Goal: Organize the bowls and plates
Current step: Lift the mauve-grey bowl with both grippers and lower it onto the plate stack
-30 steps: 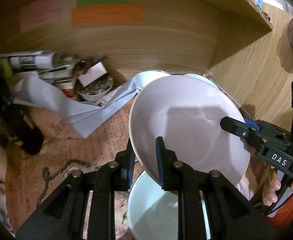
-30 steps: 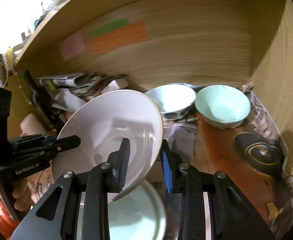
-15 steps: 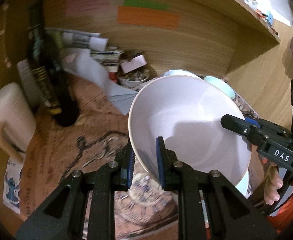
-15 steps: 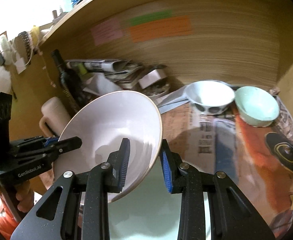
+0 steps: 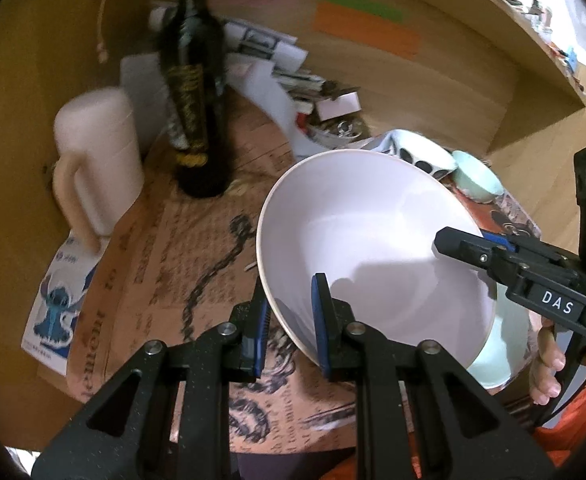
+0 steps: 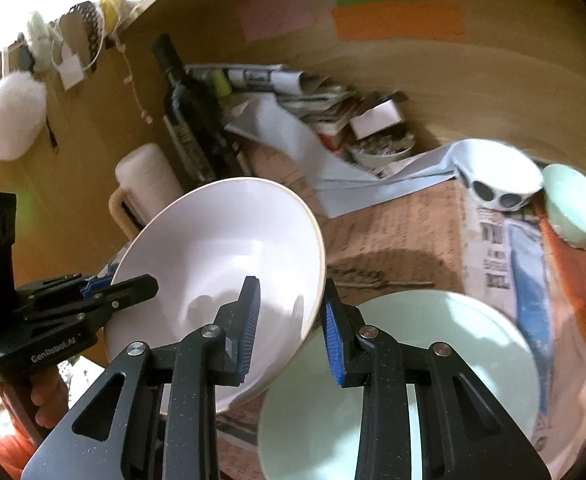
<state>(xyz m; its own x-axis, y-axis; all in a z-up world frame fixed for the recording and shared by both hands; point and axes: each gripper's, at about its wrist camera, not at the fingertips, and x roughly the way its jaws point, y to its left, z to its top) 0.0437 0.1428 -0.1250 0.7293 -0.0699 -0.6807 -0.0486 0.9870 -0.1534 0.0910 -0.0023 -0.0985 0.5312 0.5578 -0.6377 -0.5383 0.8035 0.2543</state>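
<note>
Left wrist view: the left tool (image 5: 289, 312) is clamped on the near rim of a large white bowl (image 5: 373, 240), one pad inside the wall and one outside. The bowl is tilted, with its opening facing the camera, and it is off the tabletop (image 5: 165, 248), which is covered with printed paper. On the bowl's far right rim the right tool (image 5: 459, 242) grips too, with a hand (image 5: 549, 364) on its handle below. A pale green plate (image 5: 497, 352) shows just under the bowl's lower right edge. Behind the bowl stand a spotted white bowl (image 5: 421, 156) and a small mint bowl (image 5: 477, 176), side by side. To the bowl's left are a dark bottle (image 5: 193, 92) and a cream mug (image 5: 97, 160), well apart from it

Right wrist view: the right tool (image 6: 289, 328) is closed on the white bowl's (image 6: 221, 264) right rim, the wall between its blue pads. The left tool (image 6: 133, 286) pinches the opposite rim. The pale green plate (image 6: 425, 368) lies flat on the paper just right of and below the bowl. The spotted bowl (image 6: 497, 176) and mint bowl (image 6: 577, 208) sit far right of it, near the wooden back wall (image 6: 473, 80)
</note>
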